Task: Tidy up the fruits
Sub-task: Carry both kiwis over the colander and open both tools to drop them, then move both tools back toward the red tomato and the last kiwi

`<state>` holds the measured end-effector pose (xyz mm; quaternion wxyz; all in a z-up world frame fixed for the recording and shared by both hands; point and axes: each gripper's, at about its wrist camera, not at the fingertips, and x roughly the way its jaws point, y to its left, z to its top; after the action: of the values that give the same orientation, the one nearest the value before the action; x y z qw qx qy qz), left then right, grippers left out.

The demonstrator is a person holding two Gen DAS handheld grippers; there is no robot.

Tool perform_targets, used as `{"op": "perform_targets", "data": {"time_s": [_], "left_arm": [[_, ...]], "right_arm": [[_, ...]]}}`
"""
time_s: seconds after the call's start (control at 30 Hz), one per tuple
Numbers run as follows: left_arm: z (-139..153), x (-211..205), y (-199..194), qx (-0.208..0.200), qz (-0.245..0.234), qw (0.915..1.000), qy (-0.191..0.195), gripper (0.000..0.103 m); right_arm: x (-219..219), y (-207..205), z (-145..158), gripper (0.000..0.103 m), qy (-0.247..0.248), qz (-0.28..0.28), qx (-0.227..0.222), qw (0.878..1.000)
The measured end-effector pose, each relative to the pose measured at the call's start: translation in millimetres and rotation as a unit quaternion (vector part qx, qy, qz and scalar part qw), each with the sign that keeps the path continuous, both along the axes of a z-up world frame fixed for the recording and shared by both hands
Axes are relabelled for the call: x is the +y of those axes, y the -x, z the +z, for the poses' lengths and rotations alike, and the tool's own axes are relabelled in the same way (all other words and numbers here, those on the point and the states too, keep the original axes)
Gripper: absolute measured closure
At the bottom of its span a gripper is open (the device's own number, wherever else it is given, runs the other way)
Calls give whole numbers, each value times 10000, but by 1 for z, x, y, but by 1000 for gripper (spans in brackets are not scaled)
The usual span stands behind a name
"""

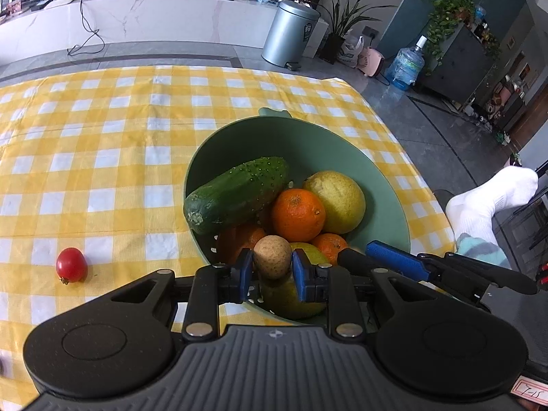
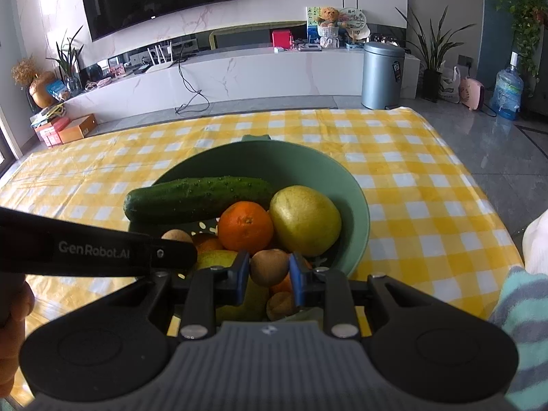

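A green bowl [image 1: 308, 126] [image 2: 308, 152] on the checked cloth holds a cucumber [image 1: 236, 193] [image 2: 198, 198], an orange [image 1: 298, 214] [image 2: 245, 226], a yellow pear [image 1: 337, 202] [image 2: 304, 219] and more fruit beneath. Over the bowl's near side, my left gripper [image 1: 272, 265] is shut on a small brown round fruit [image 1: 272, 255]. Just as low over the bowl, my right gripper [image 2: 269, 269] is shut on a second brown fruit [image 2: 269, 265]. A third brown fruit [image 2: 281, 304] lies in the bowl below it. A cherry tomato [image 1: 71, 265] lies on the cloth to the left.
The yellow-and-white tablecloth [image 1: 102, 157] [image 2: 428, 188] covers the table; its right edge drops to the grey floor. A foot in a white sock [image 1: 489, 198] rests beside the table's right edge. A grey bin [image 1: 291, 32] and a water jug [image 1: 404, 65] stand on the floor beyond.
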<state>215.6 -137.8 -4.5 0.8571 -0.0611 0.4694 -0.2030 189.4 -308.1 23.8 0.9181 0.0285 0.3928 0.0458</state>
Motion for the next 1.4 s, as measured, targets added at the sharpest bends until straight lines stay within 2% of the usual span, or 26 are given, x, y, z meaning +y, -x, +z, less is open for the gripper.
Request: {"op": "perform_targets", "data": {"time_s": [0.4, 0.47, 0.53, 0.67, 0.77, 0.8, 0.93, 1.03, 1.17, 1.4], "left_arm": [[2, -1, 2, -66, -56, 9999, -57, 75], [3, 0, 3, -61, -6, 10000, -20, 68], [6, 2, 6, -99, 46, 9999, 49, 62], [16, 6, 15, -236, 99, 9996, 146, 57], [24, 11, 23, -319, 212, 9992, 123, 56], [27, 14, 26, -365, 248, 9990, 98, 56], [40, 26, 42, -624, 332, 9974, -121, 49], [48, 36, 55, -766, 343, 9959, -338, 48], [56, 54, 66, -795, 420, 9945, -540, 48], [60, 93, 79, -604, 684, 9928, -779, 47]], "right_arm": [[3, 1, -2, 79, 67, -2, 24, 10000], [2, 2, -1, 77, 43, -26, 5, 10000], [1, 3, 1, 65, 24, -61, -54, 10000], [-2, 8, 6, 60, -52, -119, -206, 9997], [-3, 12, 9, 51, -134, -209, -297, 9992], [-3, 13, 10, 46, -146, -239, -340, 9990], [-2, 21, 17, 44, -243, -205, -621, 9976], [4, 29, 22, 36, -337, -168, -902, 9952], [17, 37, 26, 36, -453, 66, -1163, 9922], [53, 50, 30, 36, -512, 822, -1570, 9828]]}}
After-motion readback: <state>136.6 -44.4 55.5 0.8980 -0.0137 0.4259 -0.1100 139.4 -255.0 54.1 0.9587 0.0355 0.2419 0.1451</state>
